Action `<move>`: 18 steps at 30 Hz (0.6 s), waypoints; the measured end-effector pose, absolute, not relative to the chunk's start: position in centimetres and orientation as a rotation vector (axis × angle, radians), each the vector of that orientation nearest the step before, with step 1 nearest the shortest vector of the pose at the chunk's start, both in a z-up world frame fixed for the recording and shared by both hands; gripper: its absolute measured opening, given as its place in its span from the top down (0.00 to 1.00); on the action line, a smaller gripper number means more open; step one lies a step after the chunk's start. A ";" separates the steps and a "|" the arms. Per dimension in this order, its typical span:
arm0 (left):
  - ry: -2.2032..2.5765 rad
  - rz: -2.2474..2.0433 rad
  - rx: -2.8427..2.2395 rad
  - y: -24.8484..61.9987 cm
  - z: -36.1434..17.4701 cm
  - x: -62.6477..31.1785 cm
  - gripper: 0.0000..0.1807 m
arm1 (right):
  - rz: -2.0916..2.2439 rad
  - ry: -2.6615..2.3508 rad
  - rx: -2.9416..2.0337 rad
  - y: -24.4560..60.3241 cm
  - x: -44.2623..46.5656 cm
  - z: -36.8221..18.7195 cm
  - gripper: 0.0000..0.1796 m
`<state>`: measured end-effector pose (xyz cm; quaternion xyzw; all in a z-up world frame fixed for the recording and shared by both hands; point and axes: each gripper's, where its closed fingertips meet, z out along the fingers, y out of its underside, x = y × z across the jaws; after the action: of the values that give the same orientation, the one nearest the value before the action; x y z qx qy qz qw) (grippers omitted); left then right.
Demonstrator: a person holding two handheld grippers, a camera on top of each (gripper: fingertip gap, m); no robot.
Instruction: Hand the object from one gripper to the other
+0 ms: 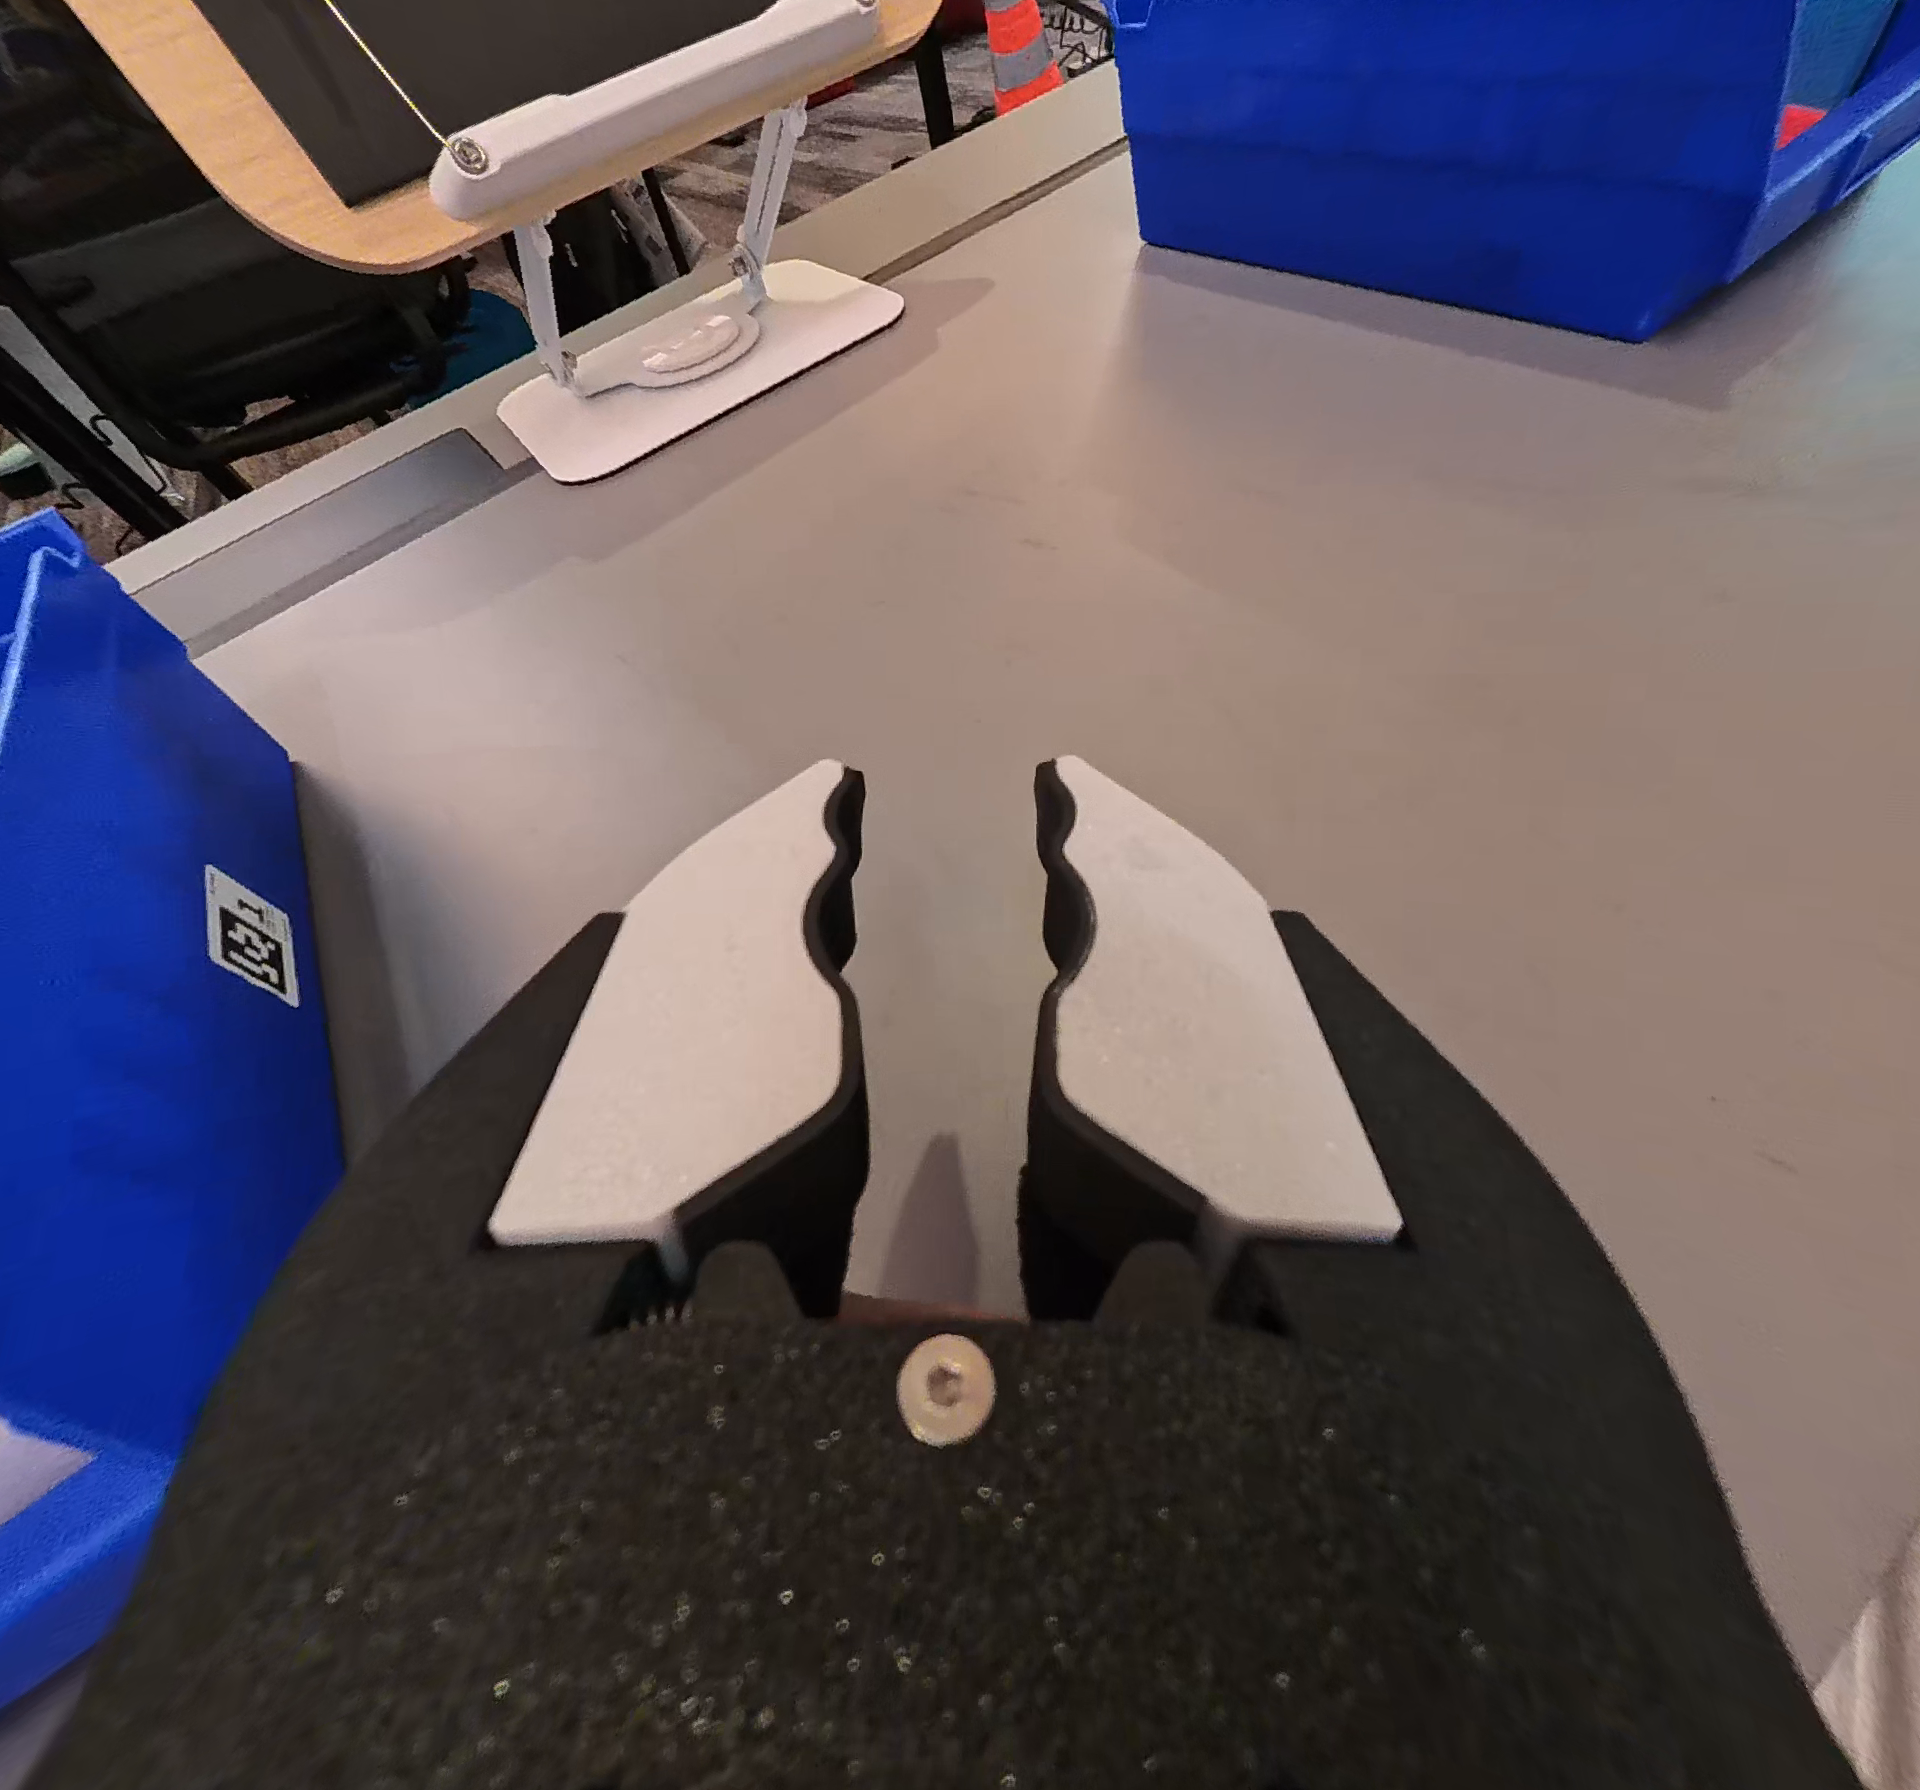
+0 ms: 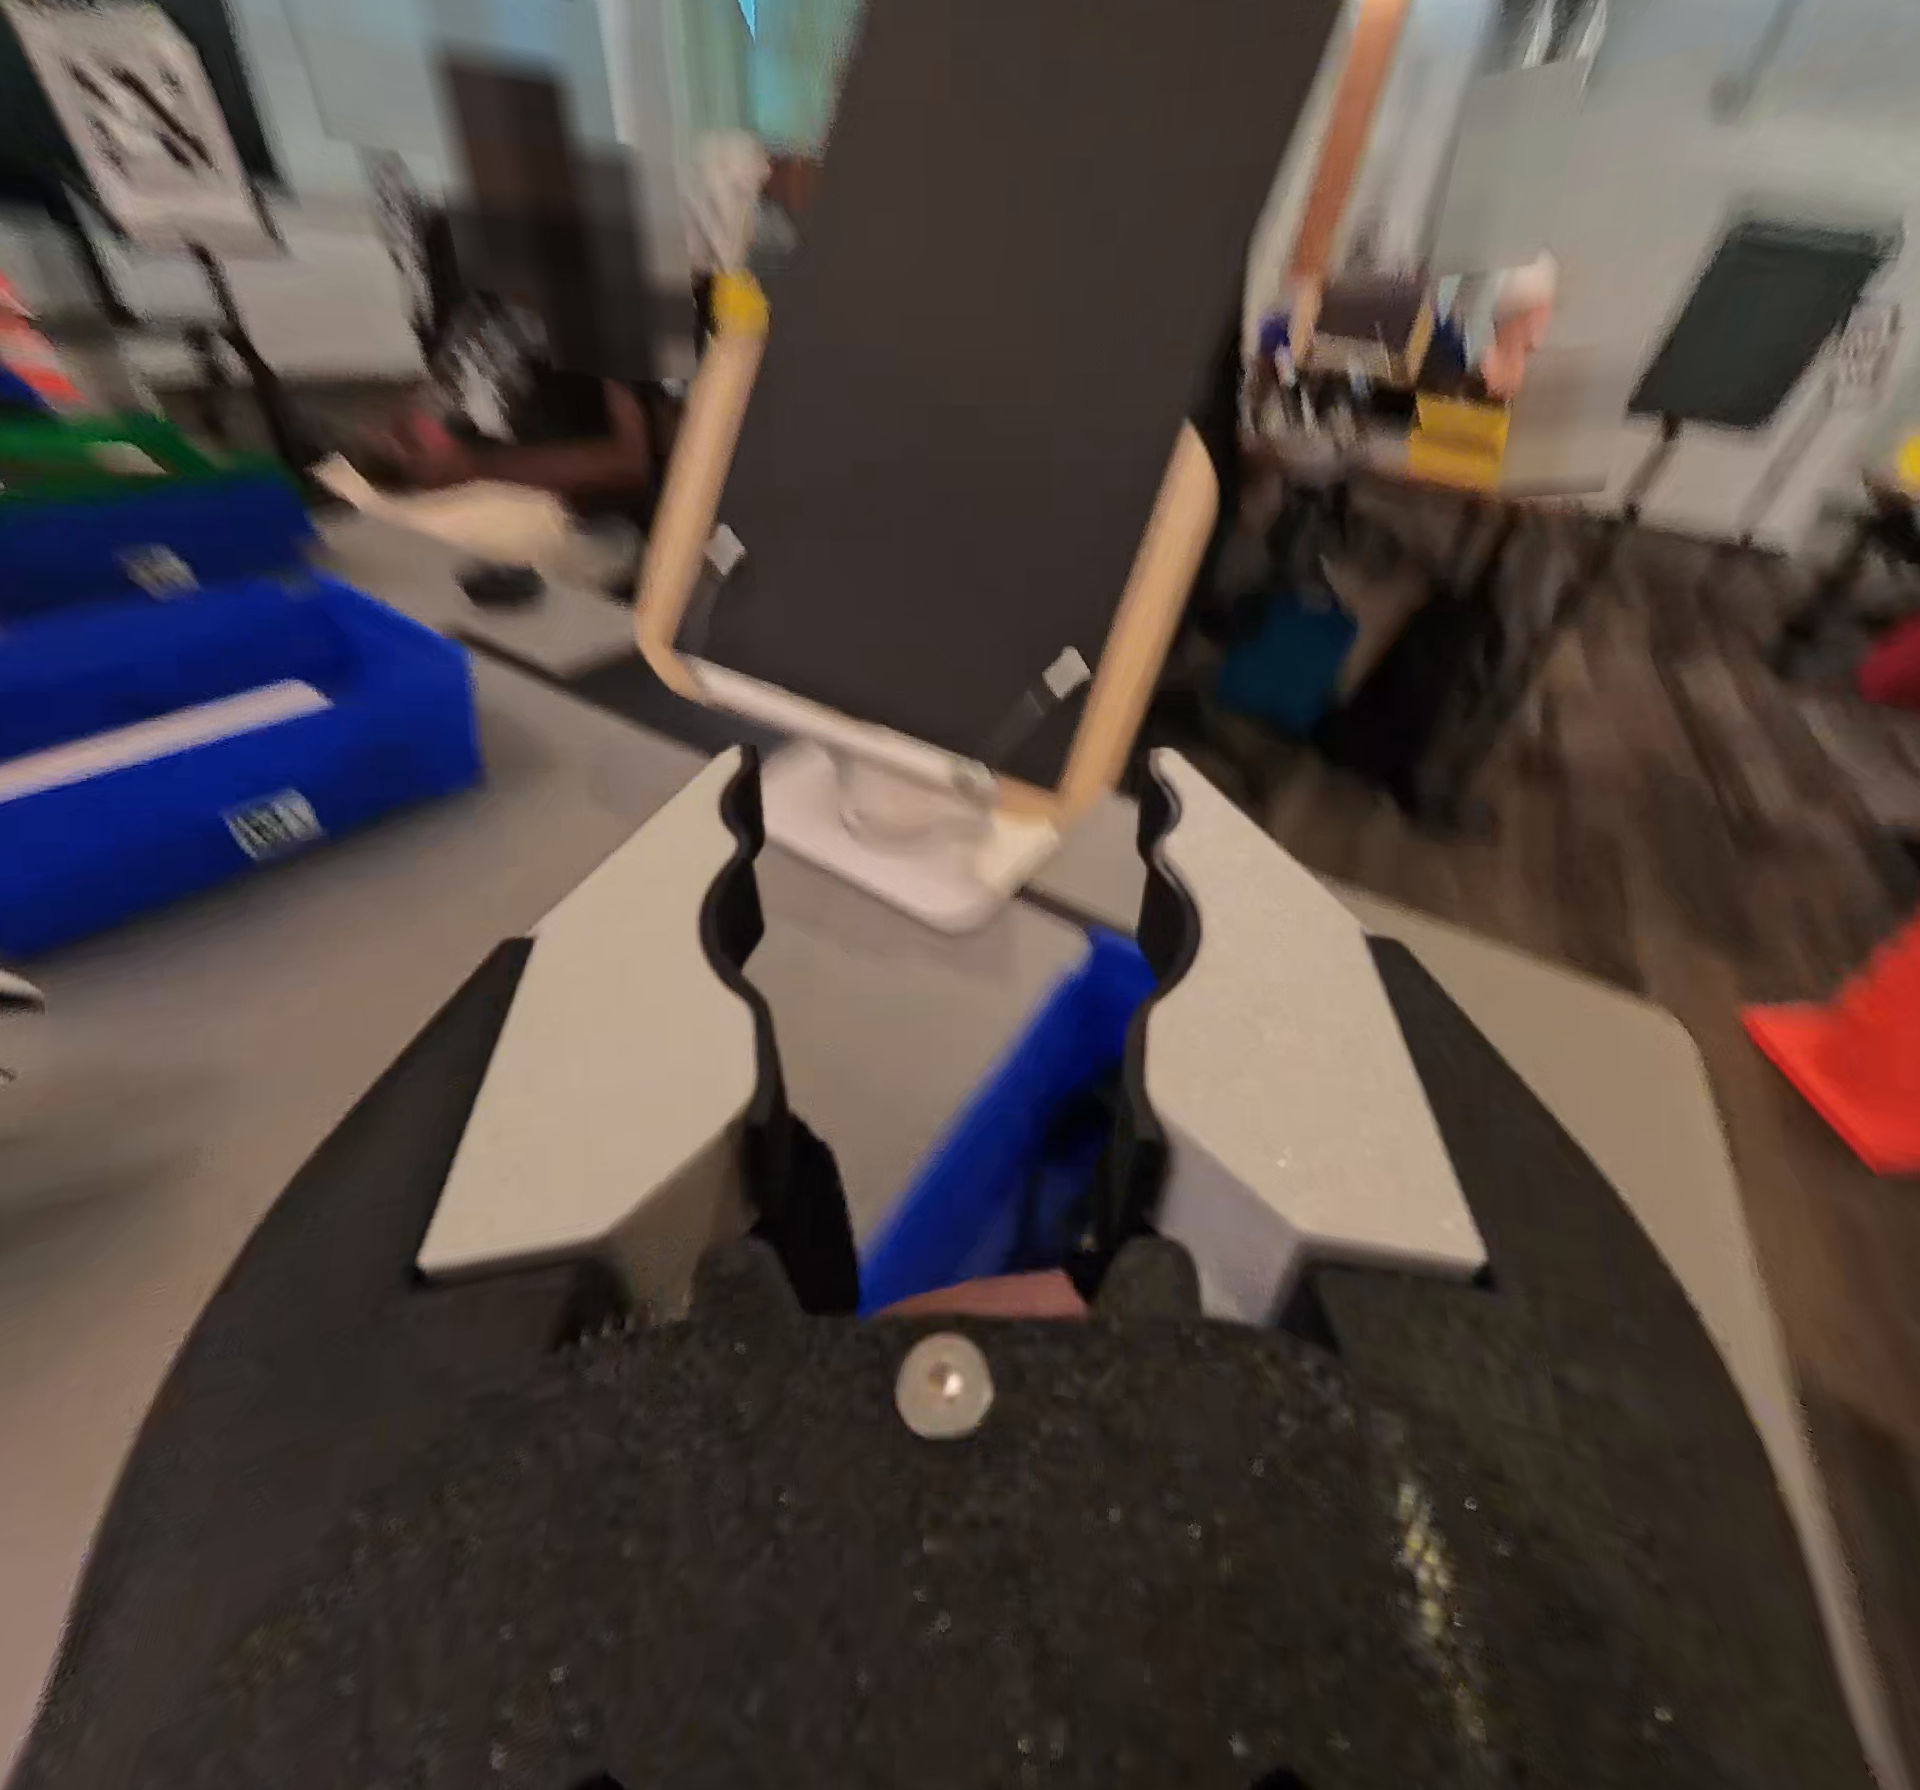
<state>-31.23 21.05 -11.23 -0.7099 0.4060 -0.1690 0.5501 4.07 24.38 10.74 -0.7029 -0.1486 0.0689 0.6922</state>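
The fingers (image 1: 717, 1002) of the left gripper (image 1: 950, 784), grey-topped with wavy black inner pads, are spread apart with nothing between them, only bare grey table (image 1: 1299, 701) showing through the gap. In this left wrist view, a blue bin (image 1: 135, 1013) with a small black-and-white sticker (image 1: 252, 937) sits at the near left, just beside the gripper. A second blue bin (image 1: 1455, 161) stands at the far right, with a red patch and a teal patch just visible inside; what they are cannot be told. At the far left, a wood-edged stand (image 1: 582, 182) with a dark panel rises on a white base at the table edge, and an orange traffic cone (image 1: 1008, 5) stands on the floor beyond. No object for handing over can be made out in this view. The right wrist view is heavily blurred. The right gripper (image 2: 948, 764) has its fingers (image 2: 613, 1065) spread wide and empty. Between them shows a blue bin corner (image 2: 997, 1117) close below, and beyond it the same stand (image 2: 935, 493) on the table. More blue bins (image 2: 229, 732) lie at the far left, and an orange cone (image 2: 1849, 1054) sits on the floor at right. Here too the object cannot be seen.
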 end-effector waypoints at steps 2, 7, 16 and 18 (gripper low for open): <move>0.953 -0.387 -1.675 21.2 -11.1 -31.4 0.83 | 0.296 -0.481 -1.430 24.0 -1.2 10.8 0.63; 0.923 -0.440 -1.697 21.2 -10.9 -31.4 0.82 | 0.785 -0.508 -1.560 27.8 -10.7 1.9 0.63; 0.848 -0.572 -1.752 21.6 -10.0 -32.3 0.81 | 0.968 -0.538 -1.837 27.9 -18.2 -11.0 0.63; 0.813 -0.649 -1.793 21.8 -9.4 -32.8 0.77 | 0.979 -0.520 -1.827 26.9 -18.6 -11.2 0.64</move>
<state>-32.81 21.85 -9.40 -0.7445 0.3374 -0.2694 0.5092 -18.60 26.93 -11.18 -0.7493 -0.2131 0.4016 0.4815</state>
